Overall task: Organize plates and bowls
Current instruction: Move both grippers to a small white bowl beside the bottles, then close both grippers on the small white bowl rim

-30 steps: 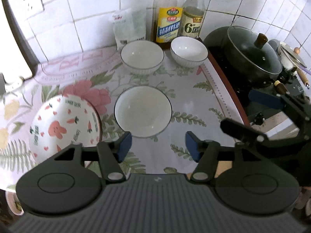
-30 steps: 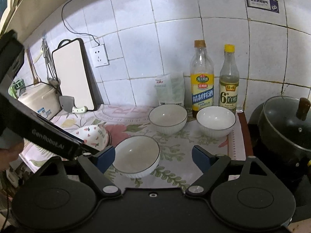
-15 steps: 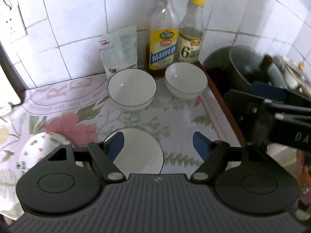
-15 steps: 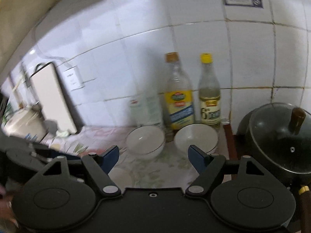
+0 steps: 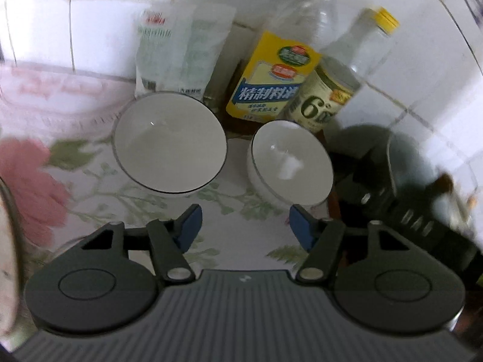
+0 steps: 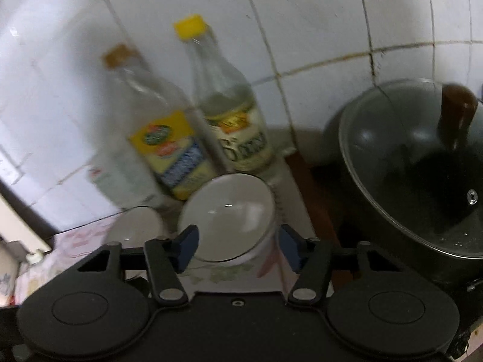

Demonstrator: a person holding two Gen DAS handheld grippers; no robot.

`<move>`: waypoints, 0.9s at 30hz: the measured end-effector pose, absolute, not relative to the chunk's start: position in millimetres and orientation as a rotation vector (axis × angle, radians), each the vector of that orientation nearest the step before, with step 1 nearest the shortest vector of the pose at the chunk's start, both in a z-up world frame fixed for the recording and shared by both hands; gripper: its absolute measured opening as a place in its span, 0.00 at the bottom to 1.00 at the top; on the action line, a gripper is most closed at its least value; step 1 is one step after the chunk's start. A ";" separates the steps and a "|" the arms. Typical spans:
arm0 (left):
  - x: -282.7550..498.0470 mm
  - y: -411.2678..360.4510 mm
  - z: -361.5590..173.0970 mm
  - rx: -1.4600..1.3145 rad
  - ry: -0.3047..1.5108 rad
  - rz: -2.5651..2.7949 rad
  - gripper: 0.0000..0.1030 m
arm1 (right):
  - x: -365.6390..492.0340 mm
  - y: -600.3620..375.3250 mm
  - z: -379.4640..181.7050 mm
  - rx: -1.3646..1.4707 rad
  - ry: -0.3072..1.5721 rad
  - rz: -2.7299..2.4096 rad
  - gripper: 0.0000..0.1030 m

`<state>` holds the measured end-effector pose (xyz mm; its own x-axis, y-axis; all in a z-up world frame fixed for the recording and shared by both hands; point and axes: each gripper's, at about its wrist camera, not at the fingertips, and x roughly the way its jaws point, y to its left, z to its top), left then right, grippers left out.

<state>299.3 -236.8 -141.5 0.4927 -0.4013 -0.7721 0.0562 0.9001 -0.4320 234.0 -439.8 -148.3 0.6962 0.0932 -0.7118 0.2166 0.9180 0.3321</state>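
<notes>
Two white bowls stand on the floral cloth near the back wall. In the left wrist view the left bowl (image 5: 169,141) and the right bowl (image 5: 289,163) lie just ahead of my left gripper (image 5: 244,226), which is open and empty. In the right wrist view the right bowl (image 6: 226,217) sits just ahead of my open, empty right gripper (image 6: 238,249), between the lines of its fingers. The left bowl (image 6: 135,226) shows partly behind the left finger. The edge of another dish (image 5: 6,241) shows at the far left.
Two bottles, one with a yellow label (image 5: 271,78) and one with a yellow cap (image 5: 332,96), and a white packet (image 5: 178,54) stand against the tiled wall behind the bowls. A dark lidded pot (image 6: 416,163) sits on the stove at the right.
Both grippers have moved forward and down toward the two back bowls. The front bowl and the bunny plate have dropped out of view. Both views are blurred by motion.
</notes>
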 end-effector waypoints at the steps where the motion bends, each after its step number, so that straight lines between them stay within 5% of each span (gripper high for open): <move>1: 302.6 -238.0 -143.4 -0.394 1.025 -0.280 0.59 | 236.6 -440.8 -152.1 0.416 0.809 -0.074 0.58; 7: 321.9 -259.6 -157.4 -0.331 1.034 -0.235 0.49 | 253.8 -440.1 -175.8 0.428 0.852 -0.099 0.56; 13: 341.6 -273.1 -171.9 -0.277 1.049 -0.229 0.36 | 265.4 -441.7 -197.1 0.463 0.875 -0.107 0.45; 18: 347.9 -278.9 -174.7 -0.295 1.077 -0.265 0.15 | 274.5 -444.1 -206.0 0.478 0.890 -0.125 0.30; 27: 348.0 -283.1 -180.5 -0.324 1.116 -0.251 0.12 | 280.8 -437.5 -202.5 0.453 0.934 -0.177 0.21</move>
